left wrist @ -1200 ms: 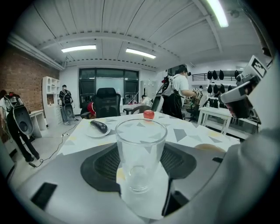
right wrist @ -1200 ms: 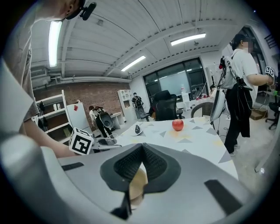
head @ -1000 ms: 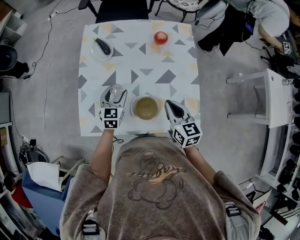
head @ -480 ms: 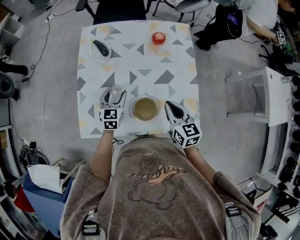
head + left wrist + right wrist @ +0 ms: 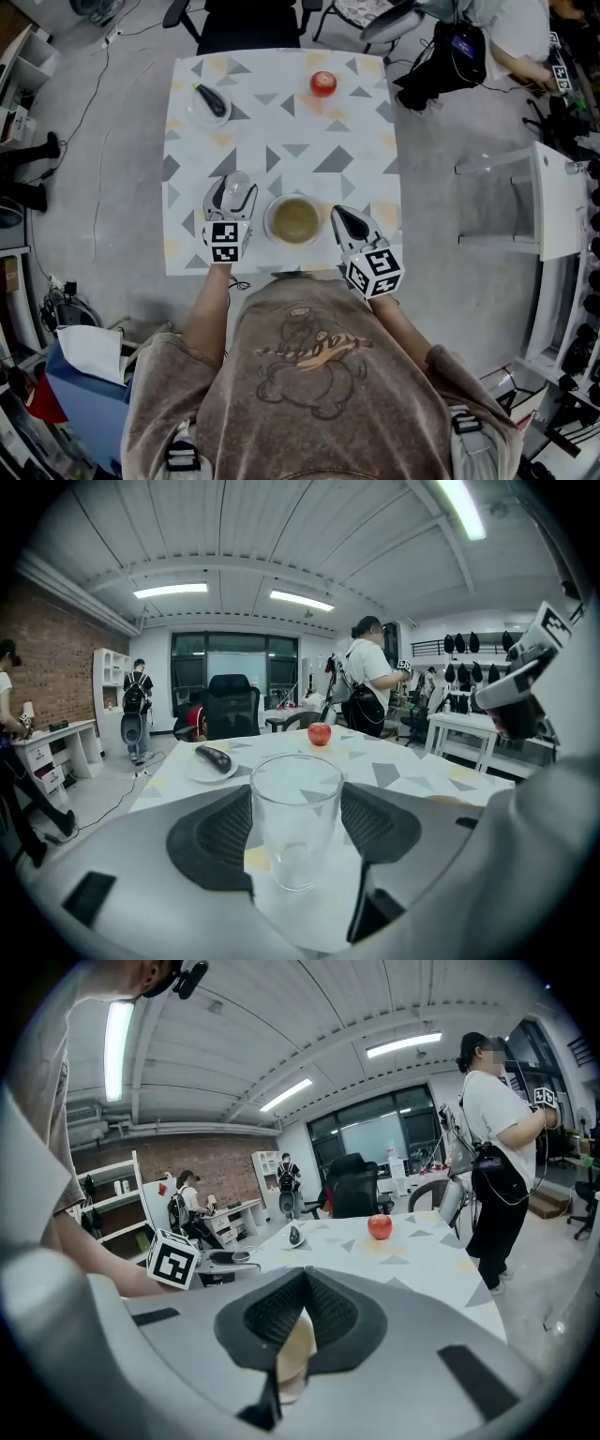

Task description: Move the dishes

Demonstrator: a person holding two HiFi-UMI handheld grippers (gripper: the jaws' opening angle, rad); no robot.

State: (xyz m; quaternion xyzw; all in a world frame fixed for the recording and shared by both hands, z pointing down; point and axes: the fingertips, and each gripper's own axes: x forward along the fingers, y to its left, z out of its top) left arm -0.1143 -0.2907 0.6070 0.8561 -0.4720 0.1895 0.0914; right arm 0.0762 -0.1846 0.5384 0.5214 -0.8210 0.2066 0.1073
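Observation:
A clear drinking glass (image 5: 236,182) (image 5: 295,827) stands upright on the patterned table (image 5: 309,141) near its front left. My left gripper (image 5: 232,193) (image 5: 298,803) has a jaw on each side of it, and the pads (image 5: 217,832) lie against the glass wall. A cream bowl (image 5: 295,218) of brownish contents sits between the two grippers at the front edge. Just right of the bowl and apart from it, my right gripper (image 5: 339,215) (image 5: 300,1283) is shut with nothing held. A small plate carrying a dark eggplant (image 5: 208,101) (image 5: 213,759) lies at the far left.
A red apple (image 5: 322,82) (image 5: 320,733) (image 5: 380,1226) rests near the table's far edge. A black chair (image 5: 248,21) stands beyond the table. A person (image 5: 511,37) stands at the far right, and a white side table (image 5: 553,202) is to the right.
The head view has shifted slightly. Both grippers, the glass and the bowl stay where they were on the table.

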